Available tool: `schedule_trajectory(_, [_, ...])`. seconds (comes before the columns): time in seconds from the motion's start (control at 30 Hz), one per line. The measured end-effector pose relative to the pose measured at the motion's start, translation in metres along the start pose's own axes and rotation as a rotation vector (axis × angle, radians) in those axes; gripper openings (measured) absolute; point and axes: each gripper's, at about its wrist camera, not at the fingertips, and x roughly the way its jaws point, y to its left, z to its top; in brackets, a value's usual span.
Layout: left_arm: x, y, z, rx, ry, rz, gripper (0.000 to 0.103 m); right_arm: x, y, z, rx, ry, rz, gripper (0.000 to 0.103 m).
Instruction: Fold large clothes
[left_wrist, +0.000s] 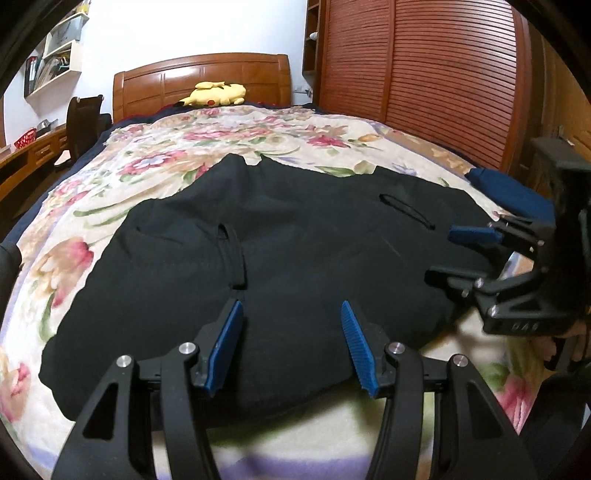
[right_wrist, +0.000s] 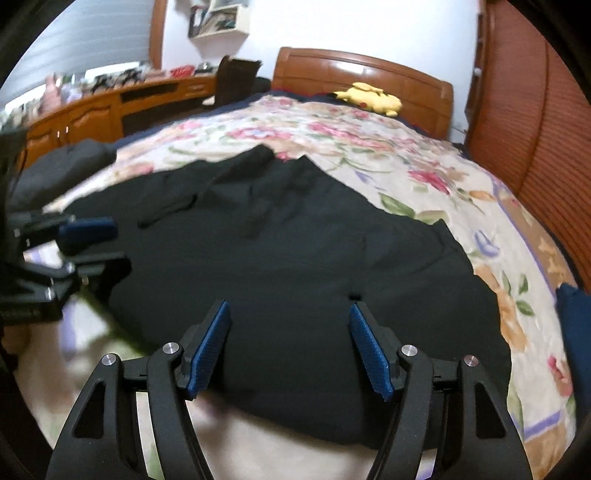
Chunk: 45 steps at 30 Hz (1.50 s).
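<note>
A large black garment (left_wrist: 295, 229) lies spread flat on the floral bed cover (left_wrist: 184, 140), with two slit pockets showing on top. My left gripper (left_wrist: 291, 310) hovers open over the garment's near hem, nothing between its blue pads. My right gripper (left_wrist: 441, 254) comes in from the right over the garment's right edge, also open. In the right wrist view the right gripper (right_wrist: 288, 308) stands open above the black garment (right_wrist: 295, 240) near its front hem, and the left gripper (right_wrist: 120, 243) shows at the left, open, over the garment's left edge.
A yellow plush toy (left_wrist: 216, 94) rests by the wooden headboard. A folded blue cloth (left_wrist: 509, 188) lies at the bed's right edge. A louvred wardrobe (left_wrist: 424, 66) stands close on the right. A chair (left_wrist: 83, 118) and a desk (right_wrist: 92, 114) are on the left.
</note>
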Motion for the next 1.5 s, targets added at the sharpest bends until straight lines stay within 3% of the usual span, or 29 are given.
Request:
schedule_trajectory(0.23, [-0.001,-0.004,0.001,0.02,-0.009,0.02,0.055,0.017,-0.002,-0.016,0.009,0.036,0.02,0.07])
schedule_trajectory(0.6, [-0.018,-0.016,0.003,0.02,-0.053,-0.032,0.055,0.005,-0.006,-0.014,0.009,0.037,0.021,0.071])
schedule_trajectory(0.9, [-0.009,-0.038,0.006,0.056,-0.036,-0.076,0.055,-0.035,-0.063,-0.03,0.061,0.026,-0.124,0.071])
schedule_trajectory(1.13, [0.008,-0.048,0.0,0.089,0.013,-0.037,0.055,-0.047,-0.106,-0.045,0.171,0.039,-0.156,0.071])
schedule_trajectory(1.33, [0.008,-0.05,-0.002,0.096,0.014,-0.033,0.055,-0.04,-0.112,-0.054,0.186,0.054,-0.185,0.071])
schedule_trajectory(1.5, [0.01,-0.051,-0.003,0.101,0.015,-0.03,0.055,-0.03,-0.121,-0.065,0.235,0.072,-0.173,0.081])
